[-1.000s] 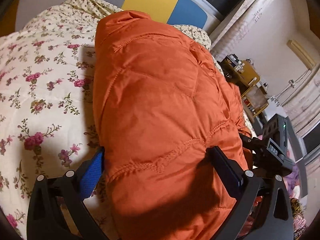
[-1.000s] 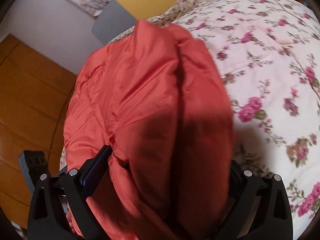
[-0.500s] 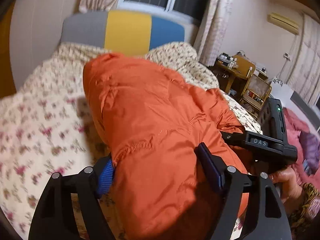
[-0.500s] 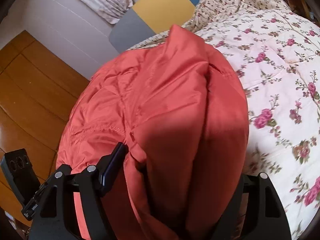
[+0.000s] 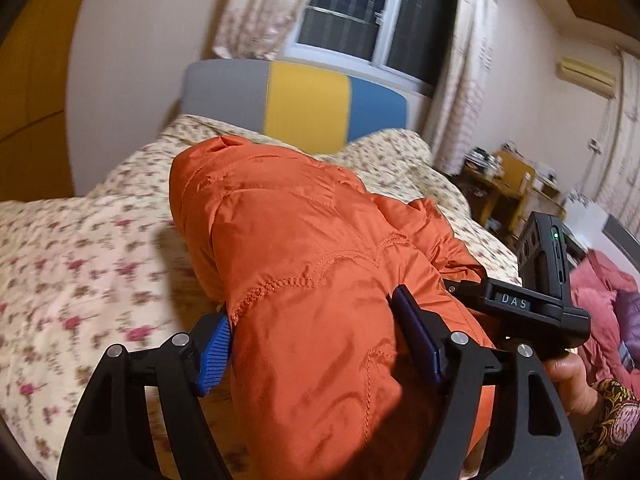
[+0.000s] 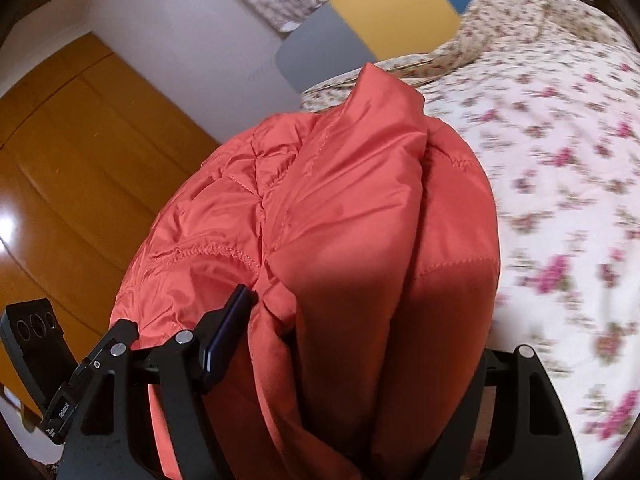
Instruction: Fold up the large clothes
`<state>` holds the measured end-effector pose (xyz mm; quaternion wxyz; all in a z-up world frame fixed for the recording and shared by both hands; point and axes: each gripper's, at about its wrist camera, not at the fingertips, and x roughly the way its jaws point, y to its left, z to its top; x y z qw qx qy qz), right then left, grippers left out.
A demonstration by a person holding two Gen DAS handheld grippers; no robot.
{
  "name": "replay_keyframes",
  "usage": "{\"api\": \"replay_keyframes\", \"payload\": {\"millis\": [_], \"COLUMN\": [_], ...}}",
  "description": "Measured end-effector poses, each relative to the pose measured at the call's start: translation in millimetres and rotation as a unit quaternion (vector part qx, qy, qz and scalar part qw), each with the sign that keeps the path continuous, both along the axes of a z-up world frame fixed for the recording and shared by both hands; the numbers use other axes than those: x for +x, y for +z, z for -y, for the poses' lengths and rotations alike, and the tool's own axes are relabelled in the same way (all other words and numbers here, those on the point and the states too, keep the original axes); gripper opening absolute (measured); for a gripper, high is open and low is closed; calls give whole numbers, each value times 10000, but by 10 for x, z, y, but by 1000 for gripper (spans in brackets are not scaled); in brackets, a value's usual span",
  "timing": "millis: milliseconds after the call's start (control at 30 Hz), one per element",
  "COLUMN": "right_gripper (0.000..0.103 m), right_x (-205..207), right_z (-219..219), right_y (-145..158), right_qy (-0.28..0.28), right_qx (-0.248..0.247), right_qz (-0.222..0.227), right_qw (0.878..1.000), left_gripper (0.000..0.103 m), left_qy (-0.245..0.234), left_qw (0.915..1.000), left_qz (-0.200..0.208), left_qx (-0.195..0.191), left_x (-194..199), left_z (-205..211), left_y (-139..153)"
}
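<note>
2 grippers, left [image 5: 316, 332] and right [image 6: 352, 344], now clamp the orange jacket [image 5: 304, 264]; bundle raised off the floral quilt [image 5: 80, 264], ready to fold over.

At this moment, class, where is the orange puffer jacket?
The orange puffer jacket fills the centre of both wrist views, bundled over the floral quilt, its near end clamped in each hand-held gripper.

White letters spell "DAS" on a small plate on the black gripper [image 5: 536, 304] held in the hand [image 5: 572, 380] at the right of the left wrist view. A label on the black device [image 6: 60, 408] at the lower left of the right wrist view is too small to read.
</note>
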<state>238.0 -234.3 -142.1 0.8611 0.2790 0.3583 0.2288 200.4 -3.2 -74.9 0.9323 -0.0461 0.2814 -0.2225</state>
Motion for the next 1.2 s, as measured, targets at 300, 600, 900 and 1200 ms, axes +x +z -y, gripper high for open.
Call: {"api": "replay_keyframes", "payload": {"millis": [300, 600, 900, 1200], "right_gripper": [74, 83, 87, 85], "right_x": [326, 253, -81, -219], "right_z": [-1080, -891, -752, -457], "right_y": [-162, -526, -303, 300], "right_qy": [559, -41, -466, -1141], "right_qx": [-724, -933, -1335, -1185], "right_qz": [98, -27, -30, 446], "right_qw": [9958, 9956, 9899, 9854], "left_gripper": [74, 91, 96, 100], "left_qy": [935, 1201, 1509, 1904], "left_qw": [9955, 9919, 9851, 9811], "left_qz": [-147, -383, -827, -296], "left_qx": [-24, 151, -48, 170], "left_x": [44, 54, -7, -74], "left_z": [-877, -937, -981, -1073], "left_y": [-251, -711, -685, -167]}}
